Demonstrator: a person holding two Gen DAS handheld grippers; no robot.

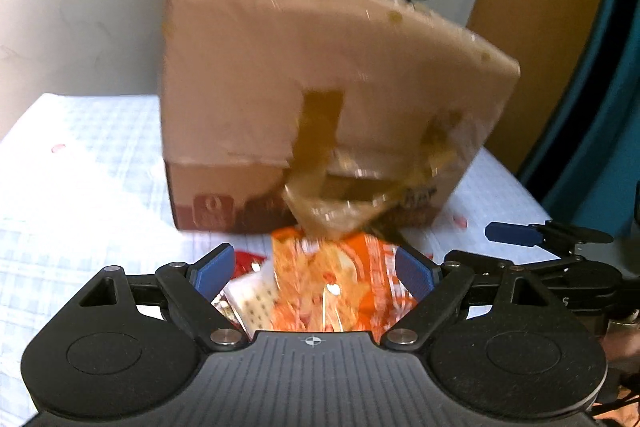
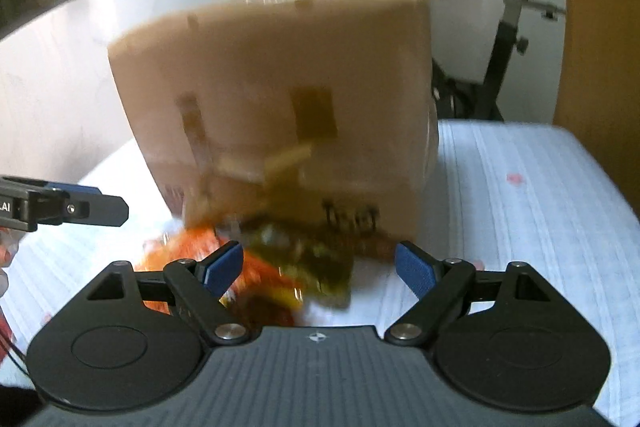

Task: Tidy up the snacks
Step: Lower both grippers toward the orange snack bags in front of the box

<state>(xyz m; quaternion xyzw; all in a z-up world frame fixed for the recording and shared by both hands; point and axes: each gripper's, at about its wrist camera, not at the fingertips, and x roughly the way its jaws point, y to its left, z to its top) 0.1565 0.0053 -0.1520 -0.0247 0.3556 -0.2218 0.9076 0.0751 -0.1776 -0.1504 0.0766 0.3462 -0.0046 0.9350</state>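
Observation:
A tan cardboard box (image 1: pixel 312 95) with brown tape stands on the light checked tablecloth (image 1: pixel 80 163), blurred; it also shows in the right wrist view (image 2: pixel 280 99). An orange snack packet (image 1: pixel 340 287) lies in front of it between the open jaws of my left gripper (image 1: pixel 314 269). A white packet (image 1: pixel 256 295) lies beside it. In the right wrist view a green and yellow packet (image 2: pixel 312 267) and the orange packet (image 2: pixel 192 247) lie before the box, between and left of my open right gripper (image 2: pixel 320 267). Neither gripper holds anything.
An exercise bike (image 2: pixel 516 27) stands behind the table by a white wall. A wooden panel (image 1: pixel 536 7) is at the right. The right gripper's finger (image 1: pixel 516 233) shows at the left view's right edge; the left gripper's finger (image 2: pixel 80 207) shows at the right view's left edge.

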